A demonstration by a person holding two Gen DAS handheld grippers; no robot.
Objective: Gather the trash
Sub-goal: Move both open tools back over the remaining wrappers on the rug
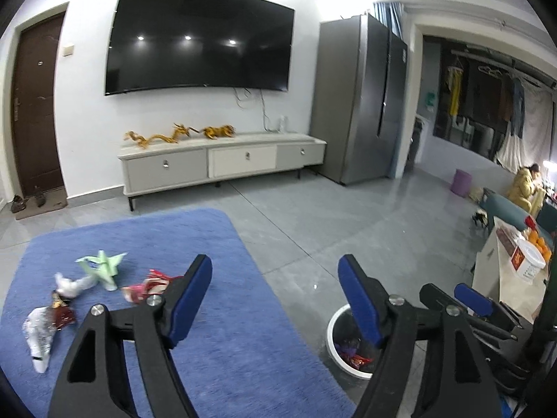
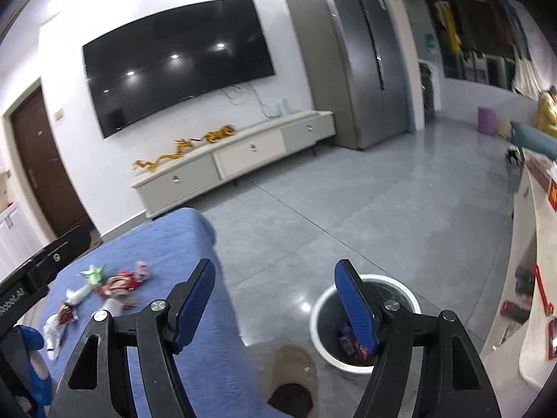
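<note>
Nearest the cameras, both grippers stand released with nothing between their blue pads: the left gripper over the rug's right edge, the right gripper over grey floor between rug and bin. By the right gripper's right finger, the white-rimmed bin stands on the floor just off the rug's right edge, coloured wrappers in its bottom. On the blue rug, toward its left side, lies loose trash: a white-and-red wrapper, a crumpled white piece, a pale green paper shape and a red wrapper. Beyond the rug's far edge, a low cabinet stands against the wall under a television.
</note>
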